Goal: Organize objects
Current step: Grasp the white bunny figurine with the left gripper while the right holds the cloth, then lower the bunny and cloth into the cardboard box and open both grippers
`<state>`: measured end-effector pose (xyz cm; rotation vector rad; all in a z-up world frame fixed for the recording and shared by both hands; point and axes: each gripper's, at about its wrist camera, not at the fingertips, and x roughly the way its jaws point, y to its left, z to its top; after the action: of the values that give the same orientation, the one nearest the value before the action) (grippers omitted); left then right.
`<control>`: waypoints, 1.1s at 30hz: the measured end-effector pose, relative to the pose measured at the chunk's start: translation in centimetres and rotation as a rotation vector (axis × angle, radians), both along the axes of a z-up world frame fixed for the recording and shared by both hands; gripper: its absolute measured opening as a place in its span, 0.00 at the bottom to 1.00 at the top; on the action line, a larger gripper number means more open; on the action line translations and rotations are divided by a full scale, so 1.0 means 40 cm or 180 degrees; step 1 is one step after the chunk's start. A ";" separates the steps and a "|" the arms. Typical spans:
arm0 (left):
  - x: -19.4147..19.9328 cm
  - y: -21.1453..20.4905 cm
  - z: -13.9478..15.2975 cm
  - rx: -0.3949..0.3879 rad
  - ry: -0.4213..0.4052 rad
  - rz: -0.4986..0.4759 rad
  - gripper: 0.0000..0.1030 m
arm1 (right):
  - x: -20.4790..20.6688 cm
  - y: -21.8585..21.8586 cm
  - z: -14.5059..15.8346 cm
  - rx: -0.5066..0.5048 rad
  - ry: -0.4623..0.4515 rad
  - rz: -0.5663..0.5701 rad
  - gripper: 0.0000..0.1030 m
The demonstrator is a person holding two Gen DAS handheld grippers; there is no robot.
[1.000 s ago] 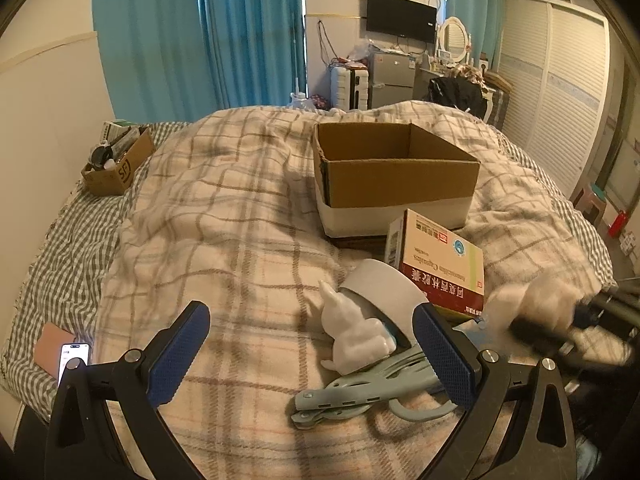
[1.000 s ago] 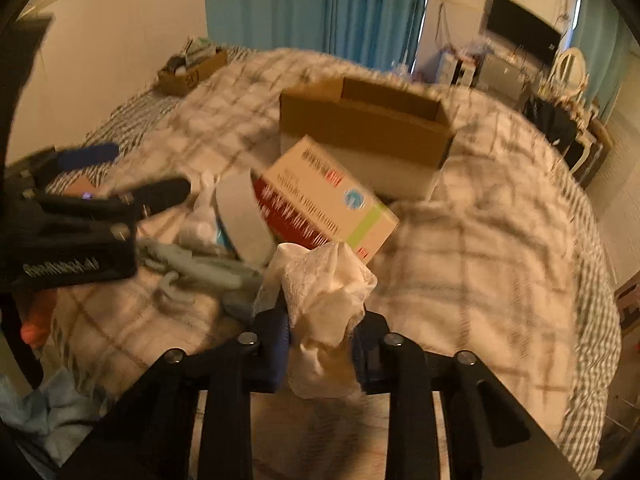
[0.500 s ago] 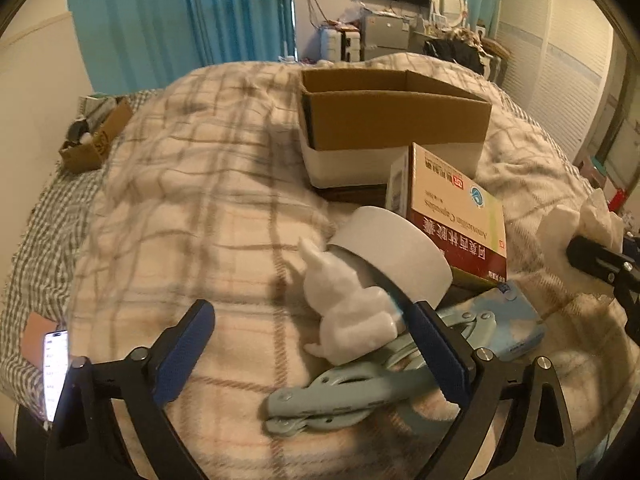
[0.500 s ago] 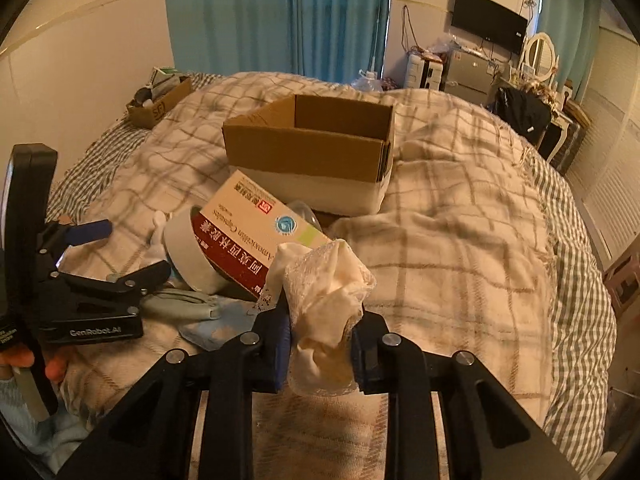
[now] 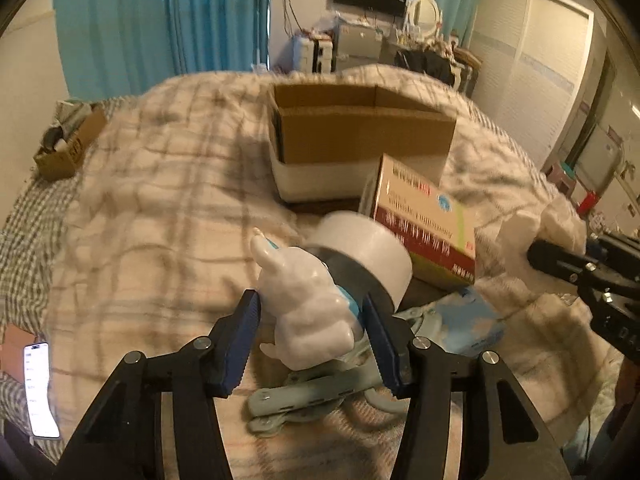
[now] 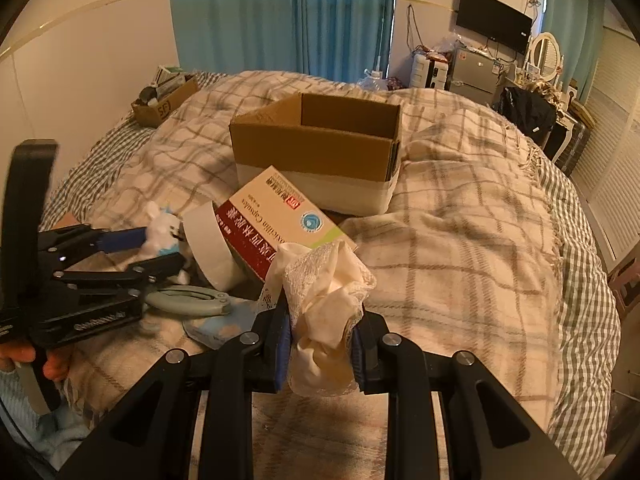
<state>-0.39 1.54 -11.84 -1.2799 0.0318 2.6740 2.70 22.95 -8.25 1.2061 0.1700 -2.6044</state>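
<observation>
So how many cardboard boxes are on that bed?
2. A large open brown cardboard box with a white lower band sits mid-bed, behind the clutter. A smaller brown cardboard box full of odds and ends sits at the far left edge by the wall. Others may be hidden.

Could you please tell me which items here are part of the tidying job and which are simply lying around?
Part of the job:
- cardboard box
- lace cloth, clamped in the right gripper
- white rabbit figure, between the open fingers of the left gripper
- medicine box
- tape roll
- blue-grey clip

Lying about:
- phone
- small carton by the wall
</observation>
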 end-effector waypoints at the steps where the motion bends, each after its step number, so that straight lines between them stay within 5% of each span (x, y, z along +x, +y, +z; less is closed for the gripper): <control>1: 0.001 -0.008 0.016 0.0025 0.0046 0.0016 0.53 | 0.002 0.001 0.006 -0.0010 0.0022 0.0003 0.23; 12: -0.055 -0.039 0.184 0.0285 0.0392 0.0069 0.53 | -0.025 -0.016 0.123 -0.0032 0.0379 0.0108 0.23; 22: -0.236 0.007 0.309 0.0191 0.0545 0.0022 0.53 | -0.194 -0.029 0.264 -0.0069 0.0517 0.0264 0.23; 33: -0.468 0.047 0.283 0.0059 0.0384 -0.0039 0.53 | -0.492 -0.032 0.267 -0.0011 0.0220 0.0254 0.22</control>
<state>-19.12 3.44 -0.53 -1.1079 0.0308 2.7310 -17.00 21.67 2.44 1.0862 0.2222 -2.5774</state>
